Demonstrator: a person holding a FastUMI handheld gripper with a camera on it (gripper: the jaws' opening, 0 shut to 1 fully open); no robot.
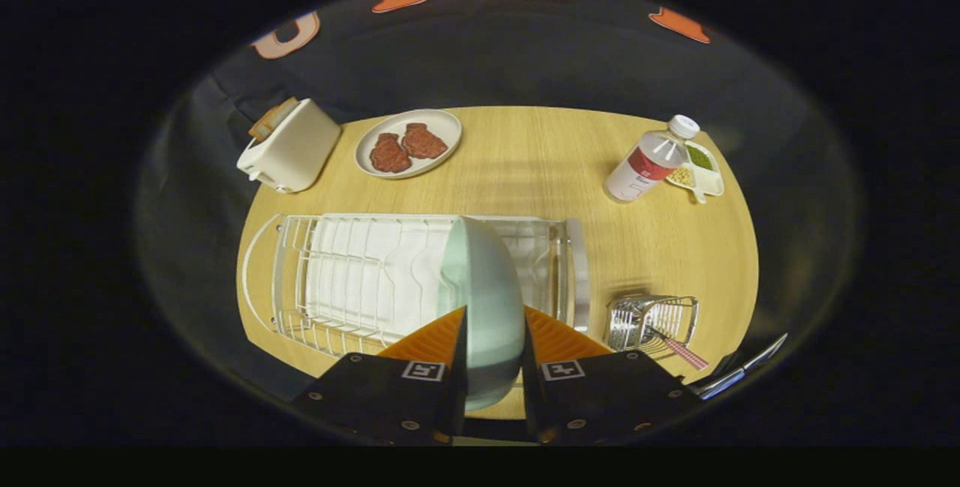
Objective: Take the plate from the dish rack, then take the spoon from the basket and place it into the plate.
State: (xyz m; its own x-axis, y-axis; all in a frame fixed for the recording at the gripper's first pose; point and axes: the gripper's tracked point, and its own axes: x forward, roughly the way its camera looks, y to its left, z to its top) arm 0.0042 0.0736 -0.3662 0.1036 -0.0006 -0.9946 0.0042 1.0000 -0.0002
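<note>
Wood-grain counter (pixel 525 172) under dark cloth walls carries everything here. On its near left part sits the rack (pixel 352 277), a white wire frame over a white tray, its long axis running left to right. The plate (pixel 484 299), pale green, stands on edge in the right part of the rack, seen nearly edge-on, its rim pointing toward the camera and its back bulging to the right.

That rim runs straight into the gap of the gripper (pixel 493 352): the fingers (pixel 431 341) sit one on each face of the plate, close against it, and they look clenched on it, though actual pressure on both faces cannot be confirmed from here. The plate is upright, so the coming move, as I judge it, is a lift clear of the wires and then a turn to lay it flat on bare wood.

Just right of the rack, near the right finger, the basket (pixel 651 322) lies tipped on its side, its mouth opening to the right. The spoon (pixel 679 350) pokes out of it, handle slanting toward the near right. So the second pick lies to the right of the fingers, close by.

Farther off stand a toaster (pixel 289 145) at far left, a dish (pixel 409 143) with two brown pieces beside it, and a bottle (pixel 651 160) at far right.
</note>
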